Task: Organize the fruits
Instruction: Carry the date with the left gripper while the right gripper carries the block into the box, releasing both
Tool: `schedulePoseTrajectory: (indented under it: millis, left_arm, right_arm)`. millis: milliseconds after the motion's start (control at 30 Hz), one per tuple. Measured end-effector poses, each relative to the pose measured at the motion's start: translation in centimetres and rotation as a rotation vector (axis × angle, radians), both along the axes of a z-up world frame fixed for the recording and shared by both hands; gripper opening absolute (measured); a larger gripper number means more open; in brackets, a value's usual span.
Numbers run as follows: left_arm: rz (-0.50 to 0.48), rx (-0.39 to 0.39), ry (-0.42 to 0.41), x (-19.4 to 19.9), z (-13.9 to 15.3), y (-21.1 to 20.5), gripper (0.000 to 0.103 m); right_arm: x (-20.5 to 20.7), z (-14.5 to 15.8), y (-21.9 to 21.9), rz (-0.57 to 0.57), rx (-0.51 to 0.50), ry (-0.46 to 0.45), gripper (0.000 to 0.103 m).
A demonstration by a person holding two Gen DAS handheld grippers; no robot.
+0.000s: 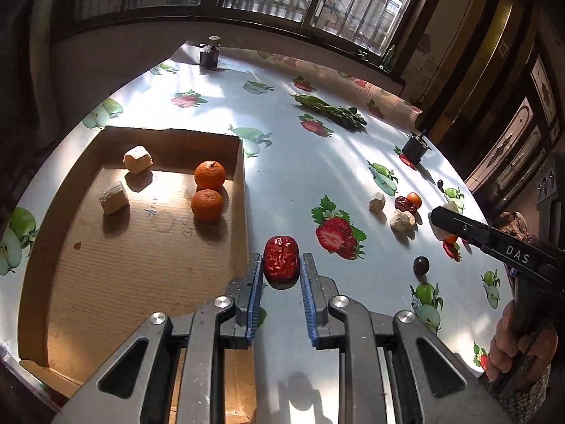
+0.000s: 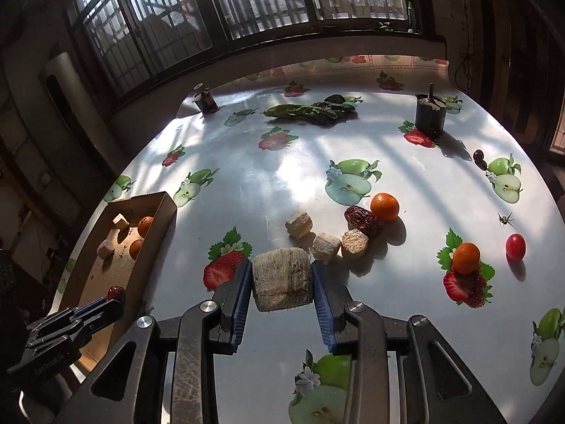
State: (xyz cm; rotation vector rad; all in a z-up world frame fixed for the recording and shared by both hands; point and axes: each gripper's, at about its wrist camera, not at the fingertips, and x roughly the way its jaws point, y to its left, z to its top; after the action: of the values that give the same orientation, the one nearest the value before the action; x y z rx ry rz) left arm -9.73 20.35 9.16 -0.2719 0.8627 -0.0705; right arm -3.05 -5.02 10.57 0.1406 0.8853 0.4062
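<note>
My left gripper (image 1: 281, 268) is shut on a red jujube (image 1: 281, 261), held just right of the cardboard tray's wall (image 1: 243, 212). The tray holds two oranges (image 1: 209, 175) and two pale sugarcane chunks (image 1: 113, 198). My right gripper (image 2: 281, 277) is shut on a pale sugarcane chunk (image 2: 281, 279) above the table. On the table beyond it lie more sugarcane chunks (image 2: 326, 245), a dark red jujube (image 2: 362, 221), two small oranges (image 2: 385, 206), and a cherry tomato (image 2: 515, 245). The left gripper with its jujube (image 2: 116, 293) shows by the tray (image 2: 155, 243).
A bunch of green vegetables (image 2: 310, 111) lies at the far side. A dark can (image 2: 429, 115) stands at the far right, a small jar (image 2: 205, 100) at the far left. A dark grape (image 1: 421, 265) and another (image 2: 478, 155) lie on the fruit-print tablecloth (image 2: 282, 176).
</note>
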Motion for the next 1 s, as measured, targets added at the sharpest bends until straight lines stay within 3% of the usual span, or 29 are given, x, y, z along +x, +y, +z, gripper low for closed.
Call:
schedulePoseTrajectory:
  millis: [200, 367, 500, 700, 900, 1000]
  left_arm:
    - [0.133, 0.128, 0.067, 1.2, -0.7, 7.6, 0.021]
    - [0.209, 0.119, 0.182, 3.4, -3.6, 12.5, 0.021]
    - [0.22, 0.1, 0.245, 4.7, -5.4, 13.9, 0.021]
    - [0.196, 0.097, 0.261, 5.7, -6.0, 13.4, 0.021]
    - [0.195, 0.122, 0.28, 6.5, -6.3, 13.1, 0.022]
    - [0.196, 0.112, 0.275, 6.2, -6.1, 13.3, 0.032]
  right_arm:
    - [-0.1, 0.1, 9.2, 0.19, 0.025, 0.024, 0.036]
    - [0.2, -2.4, 16.7, 0.309, -0.001, 0.074, 0.037]
    - [0.5, -4.5, 21.0, 0.357, -0.072, 0.076, 0.037]
    - [1.1, -6.8, 23.6, 0.372, -0.157, 0.097, 0.037]
    - [1.8, -7.0, 23.7, 0.34, -0.179, 0.058, 0.037]
    - [1.7, -7.0, 24.0, 0.337, -0.201, 0.03, 0.037]
